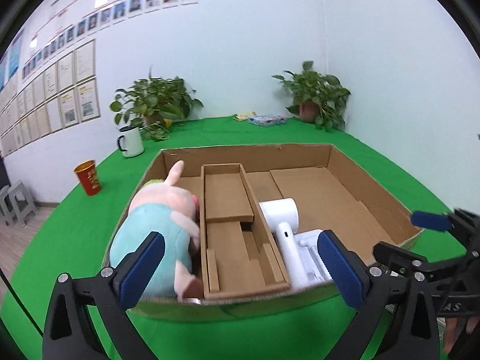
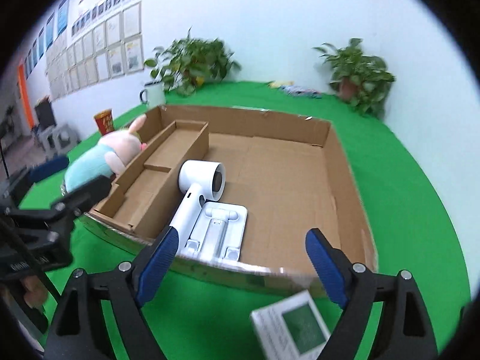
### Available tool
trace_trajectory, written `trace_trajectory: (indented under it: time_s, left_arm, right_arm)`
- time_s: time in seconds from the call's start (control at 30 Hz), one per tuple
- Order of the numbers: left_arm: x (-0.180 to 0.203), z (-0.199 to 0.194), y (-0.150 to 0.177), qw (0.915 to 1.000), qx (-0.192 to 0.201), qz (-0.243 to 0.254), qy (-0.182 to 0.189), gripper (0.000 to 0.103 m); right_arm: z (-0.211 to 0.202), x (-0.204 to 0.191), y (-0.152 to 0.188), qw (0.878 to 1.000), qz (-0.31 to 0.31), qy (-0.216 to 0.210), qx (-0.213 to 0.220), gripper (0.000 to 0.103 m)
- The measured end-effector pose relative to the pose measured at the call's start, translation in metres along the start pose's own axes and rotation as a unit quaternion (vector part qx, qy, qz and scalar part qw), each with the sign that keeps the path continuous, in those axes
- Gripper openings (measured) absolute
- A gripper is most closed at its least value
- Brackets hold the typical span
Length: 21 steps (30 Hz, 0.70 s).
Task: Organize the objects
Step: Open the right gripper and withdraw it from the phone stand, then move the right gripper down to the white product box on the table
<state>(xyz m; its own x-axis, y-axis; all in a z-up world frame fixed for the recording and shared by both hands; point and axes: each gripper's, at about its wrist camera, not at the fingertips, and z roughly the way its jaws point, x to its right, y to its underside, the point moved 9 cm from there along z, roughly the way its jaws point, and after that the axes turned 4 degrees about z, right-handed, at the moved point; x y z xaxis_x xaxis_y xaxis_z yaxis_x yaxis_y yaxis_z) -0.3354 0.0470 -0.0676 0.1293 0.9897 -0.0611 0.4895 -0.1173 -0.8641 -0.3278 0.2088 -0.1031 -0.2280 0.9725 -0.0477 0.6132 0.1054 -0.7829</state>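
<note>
While your spread, empty left gripper and right gripper hover, the cardboard box beyond their fingertips holds plush pig, hair dryer and white stand.

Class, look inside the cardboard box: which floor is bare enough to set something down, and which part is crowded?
Free: the cardboard box floor between the white hair dryer and the right wall. Crowded: the left end, with the plush pig, the cardboard divider insert and the white stand.

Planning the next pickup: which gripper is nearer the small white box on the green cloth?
Right. The small white box lies just below the open right gripper; the left gripper faces the plush pig.
</note>
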Motion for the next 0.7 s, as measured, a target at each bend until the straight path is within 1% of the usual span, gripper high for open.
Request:
trace_trajectory:
  time_s: [0.07, 0.1, 0.13, 0.17, 0.2, 0.23, 0.27, 0.3, 0.33, 0.37, 0.4, 0.43, 0.47, 0.5, 0.53, 0.57, 0.63, 0.7]
  left_arm:
    - [0.0, -0.008, 0.004, 1.0, 0.005, -0.007, -0.004, 0.103]
    - [0.001, -0.012, 0.006, 0.9999, 0.008, -0.009, -0.004, 0.102]
    - [0.001, -0.017, 0.008, 0.9999, 0.01, -0.011, -0.003, 0.102]
    - [0.002, -0.021, 0.01, 0.9999, 0.011, -0.013, -0.002, 0.099]
    - [0.002, -0.024, 0.013, 0.9998, 0.011, -0.013, -0.001, 0.078]
    - [0.005, -0.028, 0.016, 1.0, 0.005, -0.008, 0.002, 0.061]
    - [0.007, -0.028, 0.02, 1.0, -0.006, -0.003, 0.004, 0.032]
    - [0.009, -0.029, 0.023, 0.9998, -0.017, 0.0, 0.006, 0.023]
    - [0.01, -0.031, 0.026, 0.9997, -0.021, -0.002, 0.007, 0.023]
    - [0.008, -0.035, 0.026, 0.9998, -0.015, -0.006, 0.005, 0.024]
    - [0.007, -0.038, 0.026, 0.9999, -0.007, -0.009, -0.002, 0.032]
    - [0.005, -0.042, 0.026, 0.9999, 0.001, -0.013, -0.01, 0.046]
    - [0.003, -0.046, 0.025, 0.9997, 0.006, -0.018, -0.013, 0.092]
    - [0.001, -0.05, 0.024, 0.9995, 0.012, -0.025, -0.016, 0.102]
    - [-0.002, -0.054, 0.021, 0.9988, 0.031, -0.034, -0.019, 0.103]
    - [-0.005, -0.056, 0.021, 0.9981, 0.04, -0.039, -0.024, 0.103]
    - [-0.006, -0.056, 0.021, 0.9984, 0.038, -0.035, -0.025, 0.103]
    - [-0.004, -0.054, 0.024, 0.9987, 0.035, -0.026, -0.026, 0.103]
  right_arm:
    - [-0.004, -0.001, 0.001, 1.0, 0.011, 0.008, 0.019, 0.087]
    - [-0.007, -0.003, 0.002, 1.0, 0.015, 0.004, 0.025, 0.086]
    - [-0.01, -0.003, 0.005, 0.999, 0.021, -0.002, 0.028, 0.08]
    - [-0.009, -0.004, 0.009, 0.999, 0.023, 0.002, 0.023, 0.058]
    - [-0.009, -0.004, 0.012, 1.0, 0.023, 0.009, 0.019, 0.045]
    - [-0.011, -0.004, 0.015, 0.999, 0.022, 0.018, 0.016, 0.029]
    - [-0.013, -0.005, 0.016, 0.999, 0.024, 0.023, 0.02, 0.029]
    - [-0.017, -0.004, 0.017, 0.999, 0.026, 0.025, 0.029, 0.029]
    - [-0.02, -0.004, 0.016, 0.999, 0.026, 0.027, 0.037, 0.036]
    - [-0.024, -0.004, 0.016, 0.998, 0.023, 0.032, 0.044, 0.067]
    - [-0.027, -0.004, 0.015, 0.998, 0.021, 0.036, 0.053, 0.086]
    - [-0.032, -0.004, 0.014, 0.997, 0.018, 0.043, 0.069, 0.102]
    - [-0.034, -0.003, 0.013, 0.996, 0.011, 0.053, 0.075, 0.102]
    - [-0.034, -0.003, 0.014, 0.995, 0.006, 0.059, 0.074, 0.102]
    - [-0.033, -0.004, 0.015, 0.996, 0.0, 0.061, 0.069, 0.102]
    - [-0.029, -0.006, 0.017, 0.997, -0.003, 0.056, 0.059, 0.102]
    - [-0.026, -0.008, 0.022, 0.998, -0.003, 0.046, 0.049, 0.102]
    - [-0.027, -0.009, 0.024, 0.998, -0.006, 0.044, 0.052, 0.102]
